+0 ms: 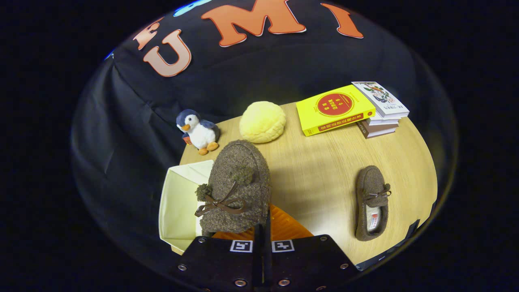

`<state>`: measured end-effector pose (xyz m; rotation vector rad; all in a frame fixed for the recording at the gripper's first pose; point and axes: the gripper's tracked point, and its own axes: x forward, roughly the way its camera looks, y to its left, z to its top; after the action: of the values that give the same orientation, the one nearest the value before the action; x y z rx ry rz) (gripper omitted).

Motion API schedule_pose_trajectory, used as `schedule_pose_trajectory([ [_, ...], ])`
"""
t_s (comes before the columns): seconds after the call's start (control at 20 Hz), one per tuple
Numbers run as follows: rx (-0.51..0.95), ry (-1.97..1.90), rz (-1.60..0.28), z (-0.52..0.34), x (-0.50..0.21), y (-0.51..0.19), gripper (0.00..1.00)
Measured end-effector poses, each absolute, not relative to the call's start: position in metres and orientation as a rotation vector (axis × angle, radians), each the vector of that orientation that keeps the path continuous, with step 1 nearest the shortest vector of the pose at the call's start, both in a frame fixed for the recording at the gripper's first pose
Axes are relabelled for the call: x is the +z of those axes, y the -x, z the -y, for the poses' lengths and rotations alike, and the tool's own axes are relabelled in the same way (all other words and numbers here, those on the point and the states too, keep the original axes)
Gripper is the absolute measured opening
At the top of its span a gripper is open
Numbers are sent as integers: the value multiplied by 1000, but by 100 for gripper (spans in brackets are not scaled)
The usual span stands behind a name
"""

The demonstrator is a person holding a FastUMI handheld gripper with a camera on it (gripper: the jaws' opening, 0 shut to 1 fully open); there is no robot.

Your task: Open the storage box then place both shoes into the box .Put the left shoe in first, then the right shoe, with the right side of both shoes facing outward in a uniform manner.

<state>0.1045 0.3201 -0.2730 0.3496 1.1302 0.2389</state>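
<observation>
Gripper view: we are holding one shoe (237, 190) clamped in the closed gripper (262, 233), toe pointing away, hanging over the open storage box (178, 202) just left; second shoe (372, 202) lying well right.

A pale wooden table (324, 174), lit from above, stands against the booth's creased black cloth wall (134, 113).

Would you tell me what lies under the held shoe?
Under the shoe, gripped by the gripper, sit the open cream box and an orange surface. The shoe covers part of the box's inside.
</observation>
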Motion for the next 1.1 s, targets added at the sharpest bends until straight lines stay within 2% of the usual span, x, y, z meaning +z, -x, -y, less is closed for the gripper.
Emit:
schedule_pose_trajectory([
  [0.2, 291, -363, -1113, -369, -245, -110, 3],
  [0.45, 331, -347, -1149, -436, -249, -104, 3],
  [0.7, 328, -294, -1225, -486, -283, -90, 3],
  [1.1, 238, -208, -1367, -520, -361, -71, 3],
])
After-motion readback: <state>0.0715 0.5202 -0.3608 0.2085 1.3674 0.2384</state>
